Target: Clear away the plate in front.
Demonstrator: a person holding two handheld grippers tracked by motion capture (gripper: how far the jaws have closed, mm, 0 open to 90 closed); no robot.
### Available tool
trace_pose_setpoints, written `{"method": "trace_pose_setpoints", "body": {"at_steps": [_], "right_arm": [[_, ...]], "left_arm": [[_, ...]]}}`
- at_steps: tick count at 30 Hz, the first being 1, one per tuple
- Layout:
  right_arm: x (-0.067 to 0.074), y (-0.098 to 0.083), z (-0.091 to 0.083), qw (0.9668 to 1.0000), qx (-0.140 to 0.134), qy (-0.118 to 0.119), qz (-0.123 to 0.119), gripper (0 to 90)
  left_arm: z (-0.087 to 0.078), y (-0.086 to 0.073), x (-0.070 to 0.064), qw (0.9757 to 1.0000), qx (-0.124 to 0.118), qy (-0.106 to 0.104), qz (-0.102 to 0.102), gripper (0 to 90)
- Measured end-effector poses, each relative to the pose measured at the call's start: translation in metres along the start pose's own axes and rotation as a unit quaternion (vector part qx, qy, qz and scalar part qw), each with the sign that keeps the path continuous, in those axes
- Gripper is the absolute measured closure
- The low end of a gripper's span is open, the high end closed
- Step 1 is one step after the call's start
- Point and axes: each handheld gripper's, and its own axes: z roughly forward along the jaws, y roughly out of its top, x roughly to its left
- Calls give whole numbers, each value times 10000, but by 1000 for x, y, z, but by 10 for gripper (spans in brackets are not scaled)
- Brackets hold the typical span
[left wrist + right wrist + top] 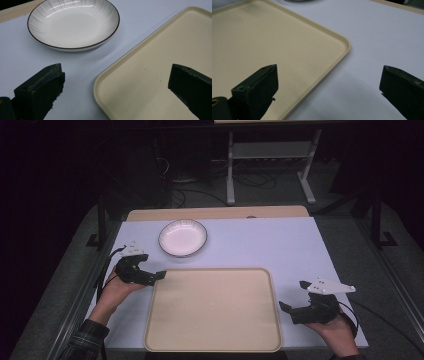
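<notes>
**Two open grippers flanking a tray, bowl waiting at the back**

Dark room all around, honestly hard to make out much past the table (300,245): some white frame legs (270,165) and cables on the floor behind, and the rest is just black. That table has a pale bluish-white top with a strip of bare wood along the far edge.

Biggest thing on it is the beige tray (212,310), rounded corners, low raised rim, sitting at the near edge right in the middle. Nothing on it. Its near rim runs right down to the bottom of the high view, and both gripper views cut it off so you get just a corner each.

Behind the tray's far left corner, apart from it, sits the white bowl (182,238). Shallow, glossy, thin dark line around the rim, faint grey streaks fanning out on the inside wall. Looks empty. In the right gripper view it's barely a sliver at the top edge.

Left gripper (161,275) is just off the tray's far left corner, jaws spread wide, holding nothing, one jaw over the table and the other over the tray. Right gripper (292,295) hangs by the tray's right edge, also wide open and empty. The person's sleeves are cut off at the bottom.
</notes>
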Motion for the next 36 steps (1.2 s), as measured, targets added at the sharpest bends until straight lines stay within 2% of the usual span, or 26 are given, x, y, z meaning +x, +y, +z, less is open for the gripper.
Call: {"method": "trace_pose_setpoints", "body": {"at_steps": [16,20,29,36], "right_arm": [[-1,0,-1,10000,-7,-14,27,14],[-2,0,-2,10000,-25,-29,27,15],[-2,0,-2,10000,-29,-25,38,15],[-3,0,-2,10000,-25,-27,36,14]], "left_arm": [[15,14,0,10000,59,43,-52,0],[20,16,1,9998,144,54,-87,0],[27,22,6,9995,220,69,-233,0],[34,27,12,9992,297,30,-271,0]]}}
